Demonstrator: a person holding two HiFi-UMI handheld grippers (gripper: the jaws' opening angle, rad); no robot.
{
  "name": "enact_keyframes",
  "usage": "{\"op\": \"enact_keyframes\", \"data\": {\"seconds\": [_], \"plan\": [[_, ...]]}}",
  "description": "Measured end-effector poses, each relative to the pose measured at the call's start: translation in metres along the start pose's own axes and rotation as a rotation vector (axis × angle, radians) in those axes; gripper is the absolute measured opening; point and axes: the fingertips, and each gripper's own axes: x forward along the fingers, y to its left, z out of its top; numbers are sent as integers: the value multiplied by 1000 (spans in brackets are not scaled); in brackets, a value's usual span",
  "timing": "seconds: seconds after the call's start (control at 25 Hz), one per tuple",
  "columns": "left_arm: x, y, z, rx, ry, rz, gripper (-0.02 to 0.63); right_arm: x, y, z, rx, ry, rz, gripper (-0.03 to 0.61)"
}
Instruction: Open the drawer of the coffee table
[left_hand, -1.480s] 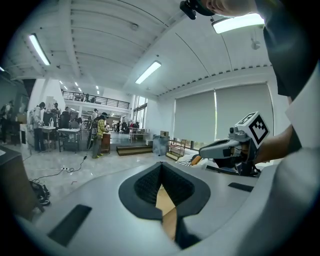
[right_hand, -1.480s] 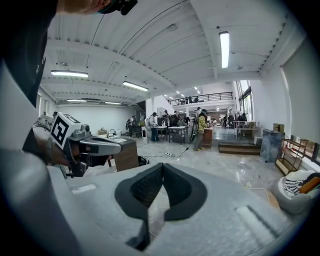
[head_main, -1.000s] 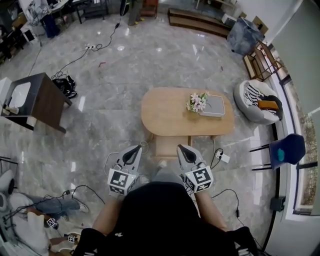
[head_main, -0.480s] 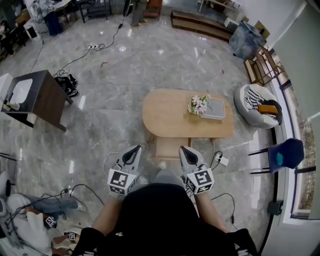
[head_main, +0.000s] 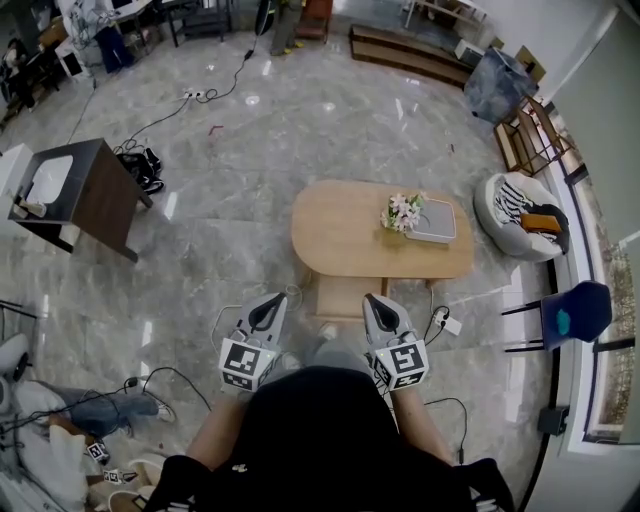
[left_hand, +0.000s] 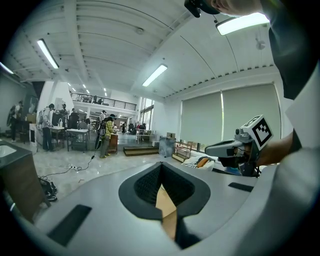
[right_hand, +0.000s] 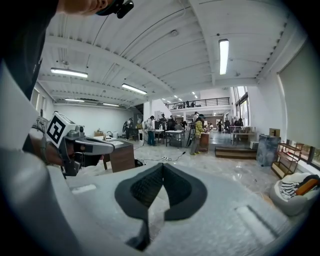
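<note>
Left gripper (head_main: 277, 299) closed, coffee table (head_main: 340, 230) long axis left-right

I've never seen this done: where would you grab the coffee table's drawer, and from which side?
Likely the drawer front, at its top edge or a handle too small to see, coming from the person's side: the panel faces them under the table top, so it should pull toward them.
</note>
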Motion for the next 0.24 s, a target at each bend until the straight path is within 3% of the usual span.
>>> {"op": "enact_keyframes", "data": {"seconds": [0.24], "plan": [[1, -3, -3, -1, 4, -4, 14, -3, -1, -1, 8, -7, -1, -3]]}}
